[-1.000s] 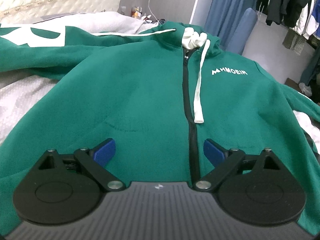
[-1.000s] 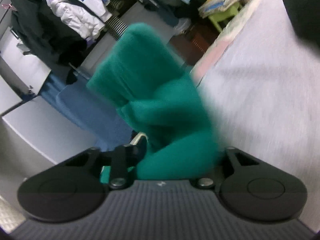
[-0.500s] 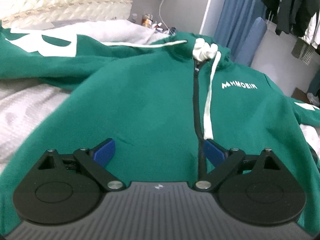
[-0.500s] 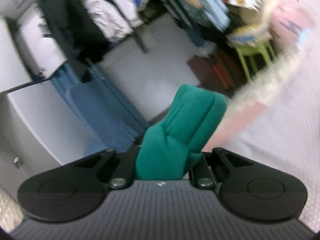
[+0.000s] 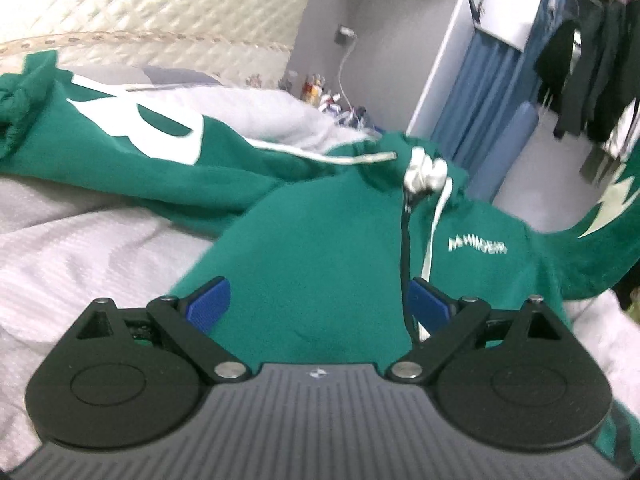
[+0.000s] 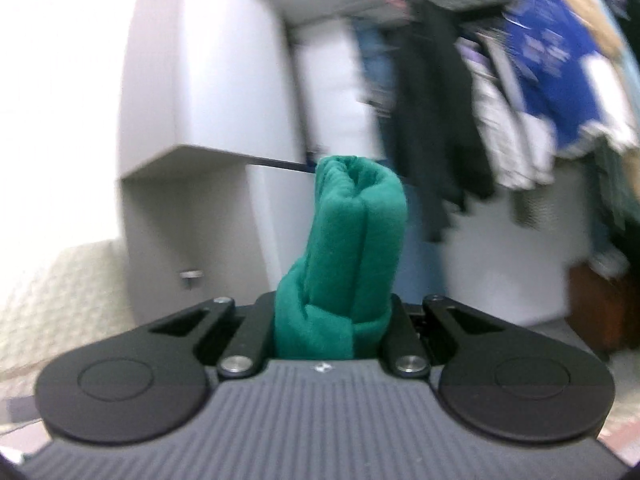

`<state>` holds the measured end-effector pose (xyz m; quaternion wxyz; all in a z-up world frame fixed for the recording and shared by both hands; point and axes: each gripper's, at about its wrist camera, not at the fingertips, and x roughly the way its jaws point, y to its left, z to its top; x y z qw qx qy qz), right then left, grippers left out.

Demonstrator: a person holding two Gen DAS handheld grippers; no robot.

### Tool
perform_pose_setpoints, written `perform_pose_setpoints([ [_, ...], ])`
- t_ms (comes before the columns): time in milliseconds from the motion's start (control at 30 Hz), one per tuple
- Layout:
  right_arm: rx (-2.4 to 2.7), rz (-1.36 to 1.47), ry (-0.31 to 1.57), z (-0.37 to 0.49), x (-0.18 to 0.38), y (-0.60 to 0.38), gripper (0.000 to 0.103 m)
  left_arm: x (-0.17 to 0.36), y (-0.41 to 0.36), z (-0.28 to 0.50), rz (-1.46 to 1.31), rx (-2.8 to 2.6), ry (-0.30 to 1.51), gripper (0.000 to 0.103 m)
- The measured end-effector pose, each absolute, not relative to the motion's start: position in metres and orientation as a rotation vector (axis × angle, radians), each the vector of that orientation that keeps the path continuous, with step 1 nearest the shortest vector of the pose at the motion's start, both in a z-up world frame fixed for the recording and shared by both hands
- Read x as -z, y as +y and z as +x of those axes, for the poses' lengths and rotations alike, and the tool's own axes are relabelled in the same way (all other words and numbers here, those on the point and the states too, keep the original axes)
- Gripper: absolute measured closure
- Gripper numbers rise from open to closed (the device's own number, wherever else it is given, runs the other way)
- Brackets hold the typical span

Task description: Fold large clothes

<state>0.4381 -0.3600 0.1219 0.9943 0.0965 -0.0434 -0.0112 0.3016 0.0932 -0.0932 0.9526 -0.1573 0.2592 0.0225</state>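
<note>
Lifted off the bed (image 5: 72, 248), the right gripper (image 6: 332, 320) pointed level, clamped on a green hoodie (image 5: 312, 248) sleeve (bunched); the left gripper (image 5: 320, 304) hovered above its chest, jaws apart

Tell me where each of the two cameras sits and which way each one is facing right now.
Left wrist: sits on the left gripper, looking down over the green hoodie spread on the bed; its open blue-padded fingers show.
Right wrist: sits on the right gripper, facing level at a wardrobe and hanging clothes; its fingers show, shut on bunched green fabric.
Shared: the hoodie.
</note>
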Motion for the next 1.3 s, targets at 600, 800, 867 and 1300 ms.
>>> perform_pose_setpoints([
  [600, -0.437, -0.082, 0.230, 0.391, 0.057, -0.037, 0.090, 0.075, 0.199, 0.270, -0.619, -0.099, 0.362, 0.006],
  [800, -0.503, -0.146, 0.390, 0.385, 0.122, -0.004, 0.088, 0.084, 0.202, 0.281, -0.619, -0.110, 0.376, 0.006],
  [867, -0.523, -0.163, 0.423, 0.385, 0.129, 0.001, 0.087, 0.089, 0.200, 0.286, -0.624, -0.083, 0.389, 0.006],
  [1300, -0.645, -0.068, 0.645, 0.345, 0.118, -0.049, 0.030, 0.084, 0.159, 0.293, -0.498, 0.076, 0.387, 0.007],
])
